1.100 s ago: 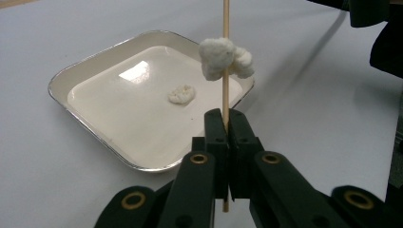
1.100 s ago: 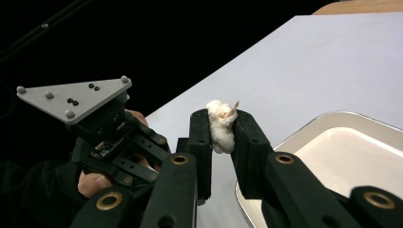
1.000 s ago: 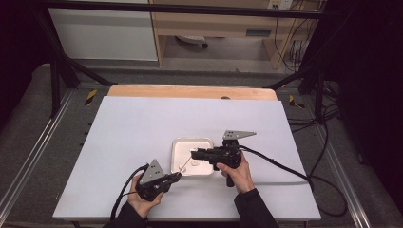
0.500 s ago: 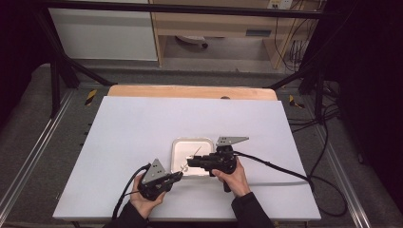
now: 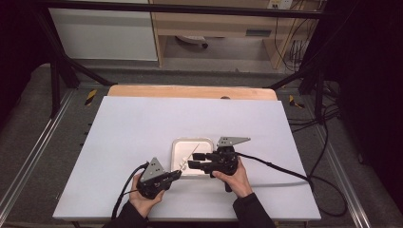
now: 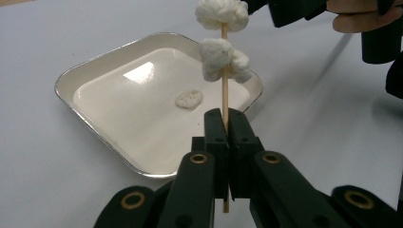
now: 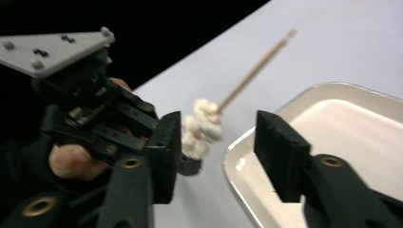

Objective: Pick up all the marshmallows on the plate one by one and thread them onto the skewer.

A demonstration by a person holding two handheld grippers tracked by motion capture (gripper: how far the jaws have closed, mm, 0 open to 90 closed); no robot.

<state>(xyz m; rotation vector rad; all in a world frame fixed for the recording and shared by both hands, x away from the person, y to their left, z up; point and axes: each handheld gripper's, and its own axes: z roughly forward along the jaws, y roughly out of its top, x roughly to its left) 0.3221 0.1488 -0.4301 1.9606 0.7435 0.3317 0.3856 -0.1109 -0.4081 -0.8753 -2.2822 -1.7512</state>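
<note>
Skewer point(image 6: 224, 99), a thin wooden stick, is pinched low on its shaft by the left tongs point(image 6: 223, 124), whose jaws are pressed together on it. It is held upright in the left gripper view, just beside the near corner of the tray point(image 6: 85, 71). Two white fluffy pieces point(image 6: 221, 56) are threaded on the upper part of the stick, one above the other, and they are seen again, blurred, in the right gripper view. A third small white piece point(image 6: 189, 99) is lying on the floor of the tray, apart from the stick.

The right tongs point(image 7: 216, 137) are spread, and their jaws have just been opening. The threaded pieces are seen between the two jaws in the right gripper view, but they are not touched by them.

In the high view the tray is placed on the white surface point(image 5: 142, 123), with the left tongs point(image 5: 177, 174) at its near left corner and the right tongs point(image 5: 194, 160) over its near right part. Each gripper is held in one hand of the person.
</note>
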